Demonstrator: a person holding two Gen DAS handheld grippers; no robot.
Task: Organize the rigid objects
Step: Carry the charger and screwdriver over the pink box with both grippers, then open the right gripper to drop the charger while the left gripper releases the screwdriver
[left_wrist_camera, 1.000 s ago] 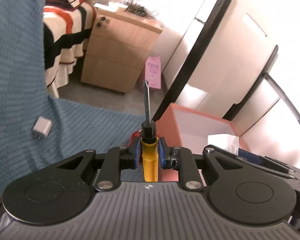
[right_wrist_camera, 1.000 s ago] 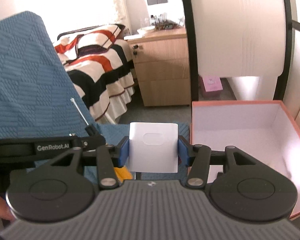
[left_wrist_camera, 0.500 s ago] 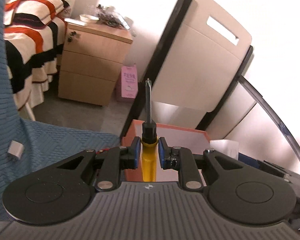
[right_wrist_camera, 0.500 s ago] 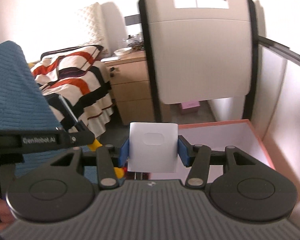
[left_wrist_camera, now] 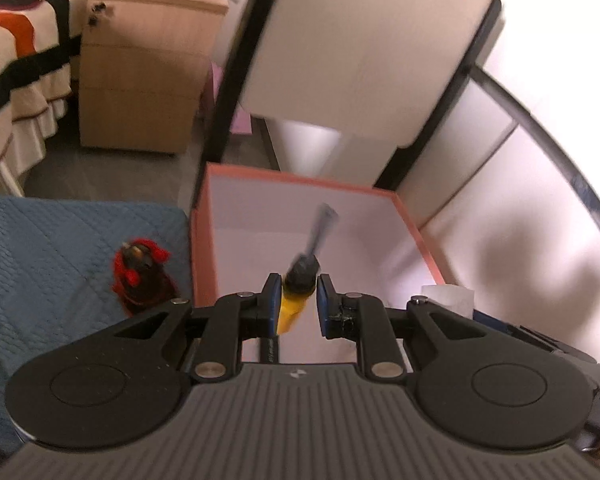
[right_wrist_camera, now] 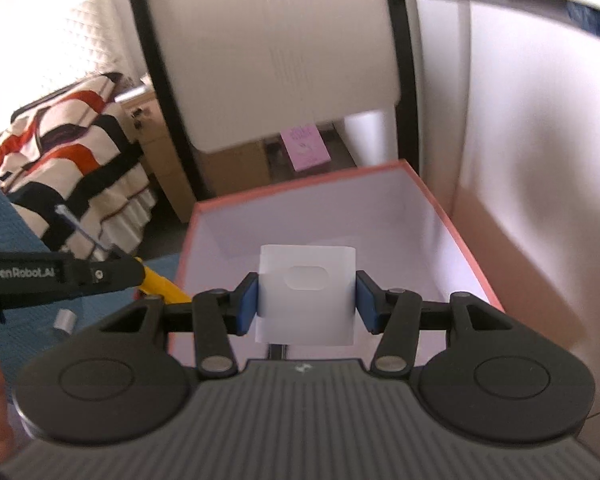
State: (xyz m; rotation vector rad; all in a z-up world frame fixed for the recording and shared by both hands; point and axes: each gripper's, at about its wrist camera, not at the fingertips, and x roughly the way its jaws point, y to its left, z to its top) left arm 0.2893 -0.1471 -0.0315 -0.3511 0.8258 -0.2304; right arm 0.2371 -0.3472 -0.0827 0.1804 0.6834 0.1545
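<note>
Left gripper (left_wrist_camera: 298, 294): my left tongs have let go a bit; the pads stand apart and the screwdriver (left_wrist_camera: 296, 296) sits loose and tilted between them; I think it is slipping down into the box, because the tongs hang right over it.
Screwdriver: yellow handle, black collar, blurry metal tip pointing at the far wall of the box; it leans on the left pad and I see a gap by the right pad.
Right gripper (right_wrist_camera: 306, 300): my right tongs squeeze the white block (right_wrist_camera: 307, 294) tight, one blue pad on each side; I hold it over the box so it can drop in too.
White block: flat and pale, with an oval dent on its face; it looks hard and easy to hold.
Pink box (left_wrist_camera: 422, 240): open on top, white inside; I see nothing lying in it yet.
Blue quilt (left_wrist_camera: 60, 240): just left of the box; a red and dark toy (left_wrist_camera: 140, 276) waits on it.
Small silver thing (right_wrist_camera: 64, 320): on the quilt in the right view; too blurry to name.
Far off: a chair, a wooden cabinet, a striped bed.
</note>
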